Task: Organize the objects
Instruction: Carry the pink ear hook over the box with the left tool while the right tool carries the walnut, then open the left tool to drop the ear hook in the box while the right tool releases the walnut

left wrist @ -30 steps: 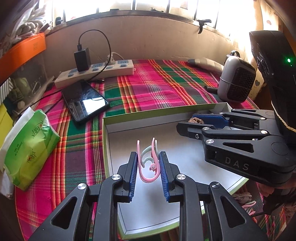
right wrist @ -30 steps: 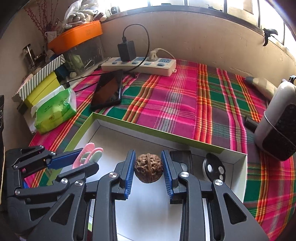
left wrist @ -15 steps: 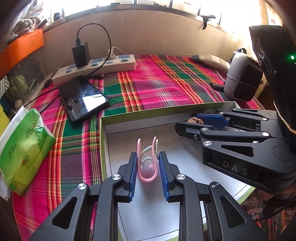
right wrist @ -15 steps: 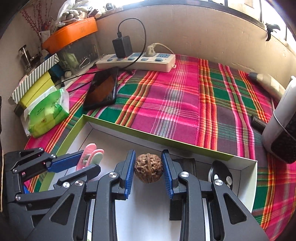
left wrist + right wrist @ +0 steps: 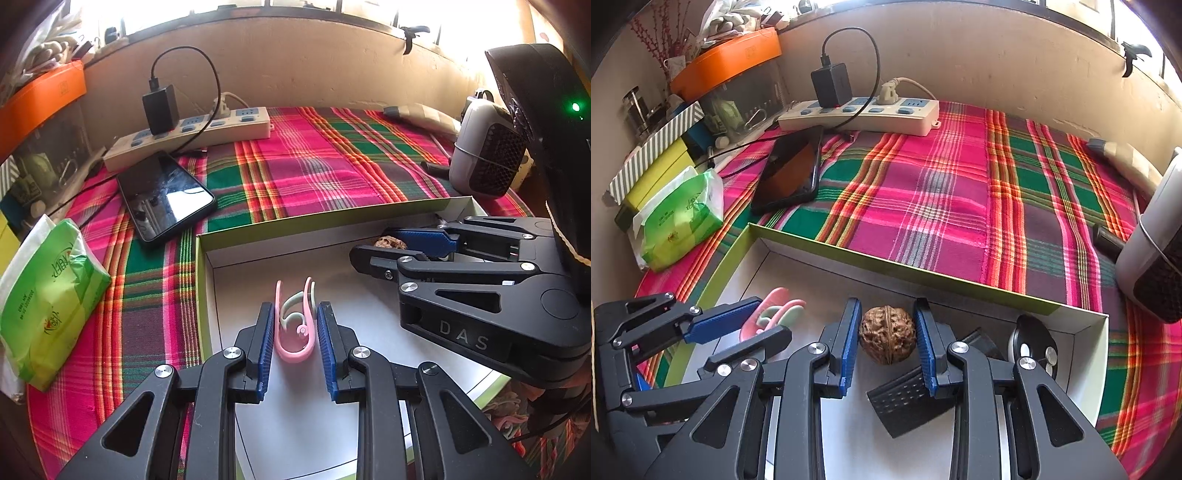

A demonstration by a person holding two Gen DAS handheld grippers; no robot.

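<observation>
In the left wrist view, a table covered by a plaid cloth (image 5: 314, 166) in pink, green and orange is seen against a beige wall under bright windows; a white power strip (image 5: 192, 133) with a black charger (image 5: 159, 109) plugged in lies at the back, a black phone (image 5: 166, 197) just before it, a green tissue pack (image 5: 51, 295) at the left edge, and a small grey heater (image 5: 484, 158) at the right. A shallow green-edged box (image 5: 332, 218) with a white floor is set in front. The left gripper (image 5: 295, 332) is pinched on a pink and pale green clip (image 5: 295, 325) over the box floor, while the view's right side is blocked by the right gripper (image 5: 391, 247). In the right wrist view, the right gripper (image 5: 886, 332) is closed on a walnut (image 5: 887, 339) above the box (image 5: 923, 280); a black textured piece (image 5: 905, 398) and a black remote (image 5: 1034, 343) lie inside beneath and beside it. The left gripper (image 5: 753, 325) and clip (image 5: 775, 314) are seen at the left, and an orange-lidded container (image 5: 727, 62) stands in the far corner.
</observation>
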